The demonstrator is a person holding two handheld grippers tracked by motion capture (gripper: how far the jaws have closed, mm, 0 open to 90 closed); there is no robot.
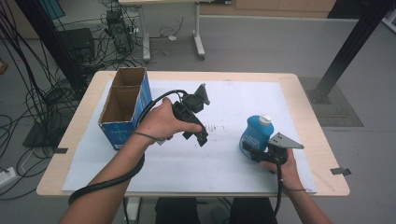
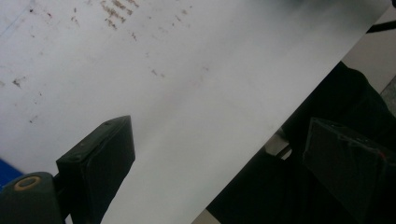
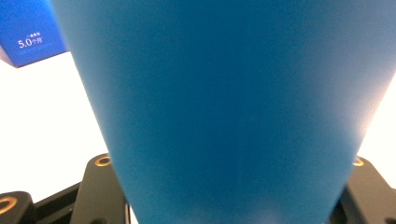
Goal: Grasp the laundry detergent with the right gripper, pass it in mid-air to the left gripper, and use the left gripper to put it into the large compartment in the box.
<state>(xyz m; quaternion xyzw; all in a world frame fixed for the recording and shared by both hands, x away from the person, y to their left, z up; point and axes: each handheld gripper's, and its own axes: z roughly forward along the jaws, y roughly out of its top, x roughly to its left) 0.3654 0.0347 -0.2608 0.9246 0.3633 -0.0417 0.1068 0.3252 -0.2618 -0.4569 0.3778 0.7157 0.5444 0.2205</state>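
A blue bottle (image 1: 256, 133) with a white cap stands on the white sheet (image 1: 243, 95) at the right. My right gripper (image 1: 248, 150) is shut on its lower body from the near side. In the right gripper view the bottle (image 3: 233, 107) sits between the two black jaws of that gripper (image 3: 229, 191). My left gripper (image 1: 201, 136) hovers over the middle of the sheet with its jaws pointing down toward the near side. In the left gripper view that gripper (image 2: 219, 161) is open, with nothing but the bare sheet (image 2: 187, 84) between its jaws.
A tall blue carton (image 1: 123, 107) with an open two-part top stands at the sheet's left edge; its corner (image 3: 28, 32) shows in the right gripper view. The wooden table (image 1: 322, 154) ends just right of the bottle. Cables and desk legs crowd the floor behind.
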